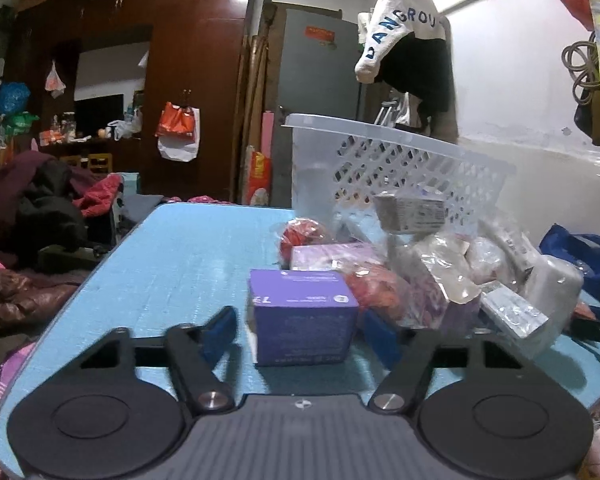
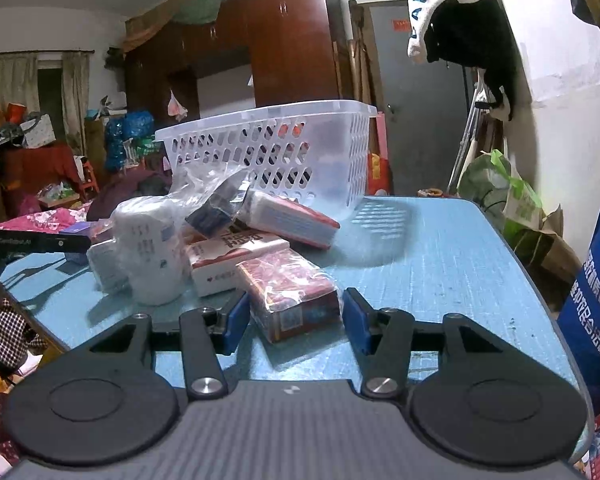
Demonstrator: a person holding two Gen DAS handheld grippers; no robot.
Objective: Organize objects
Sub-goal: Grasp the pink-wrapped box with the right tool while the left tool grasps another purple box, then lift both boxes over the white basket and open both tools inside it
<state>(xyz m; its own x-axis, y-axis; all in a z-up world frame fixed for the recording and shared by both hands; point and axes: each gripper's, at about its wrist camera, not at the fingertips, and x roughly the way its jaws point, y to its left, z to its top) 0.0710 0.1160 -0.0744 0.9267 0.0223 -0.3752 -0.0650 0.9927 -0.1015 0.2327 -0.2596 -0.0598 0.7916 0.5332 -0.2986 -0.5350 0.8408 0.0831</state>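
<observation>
Left gripper (image 1: 298,328): jaws part open around the purple box (image 1: 302,314). The right pad looks to be against the box's side; on the left a sliver of counter shows between pad and box, so I judge no firm hold yet.
Right gripper (image 2: 294,322): jaws narrowed onto the red packet (image 2: 290,296), a plastic-wrapped carton. Both blue pads sit at its sides and it looks pinched, though it rests flat on the counter.
Why low and level: each box lies flat, so taking it by its two long sides is the steadiest grip.
Pile: wrapped cartons, a white power strip (image 2: 148,248) in film and other bagged things lie heaped mid-counter, overlapping each other. The two boxes at the near edges are the easiest to pull free without toppling the rest.
White basket (image 2: 272,148): stands beyond the heap, open top up. It probably is where things should go; nothing shows clearly inside.
Blue counter (image 2: 440,248): bare to the right of the heap.
Risk: slippery film could let the red packet slide out.
</observation>
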